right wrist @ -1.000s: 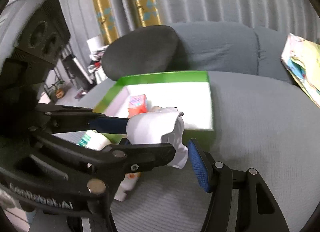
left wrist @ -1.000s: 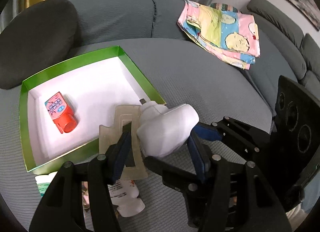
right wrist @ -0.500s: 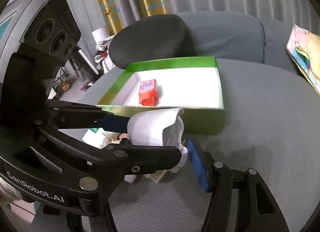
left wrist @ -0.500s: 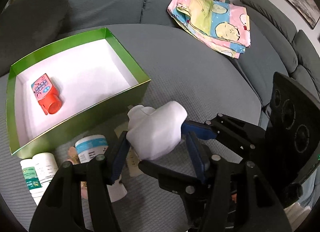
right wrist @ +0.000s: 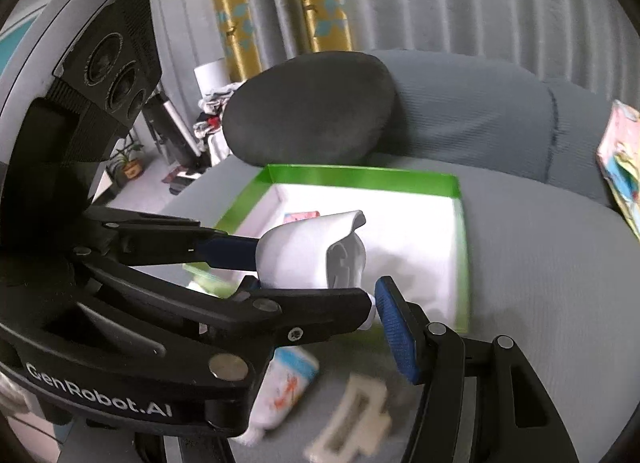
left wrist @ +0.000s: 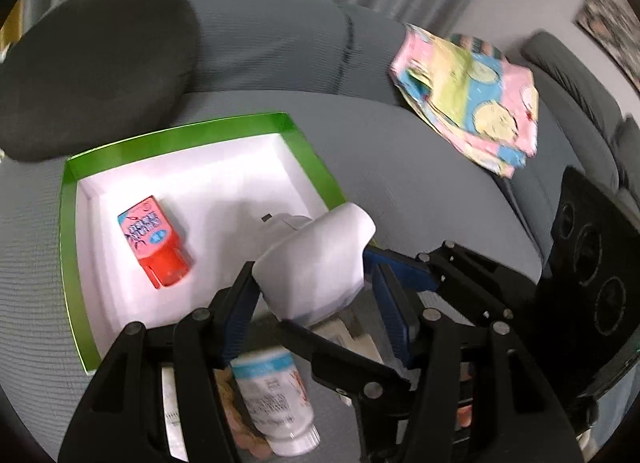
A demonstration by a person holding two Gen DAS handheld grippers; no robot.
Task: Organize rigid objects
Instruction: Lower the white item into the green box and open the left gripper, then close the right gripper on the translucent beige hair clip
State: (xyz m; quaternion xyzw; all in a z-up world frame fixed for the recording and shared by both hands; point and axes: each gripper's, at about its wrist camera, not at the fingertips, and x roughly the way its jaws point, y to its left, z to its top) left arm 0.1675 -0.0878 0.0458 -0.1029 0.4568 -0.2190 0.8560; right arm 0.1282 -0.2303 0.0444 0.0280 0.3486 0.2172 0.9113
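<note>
A white plastic object with a rounded hood hangs over the near right corner of the green box, whose inside is white. My left gripper is shut on it, blue pads on both its sides. My right gripper comes in from the right, crosses the left one's fingers, and is shut on the same white object. Its far finger touches the object's right edge. A pink and red small container lies inside the box.
On the grey sofa seat below the grippers lie a white bottle with a blue label and a flat beige plastic piece. A dark cushion sits behind the box. A folded colourful cloth lies at the back right.
Half a second ago the white object hung in front of the box. Both grippers have since carried it forward together, over the box's near right corner. The grip looks unchanged.
</note>
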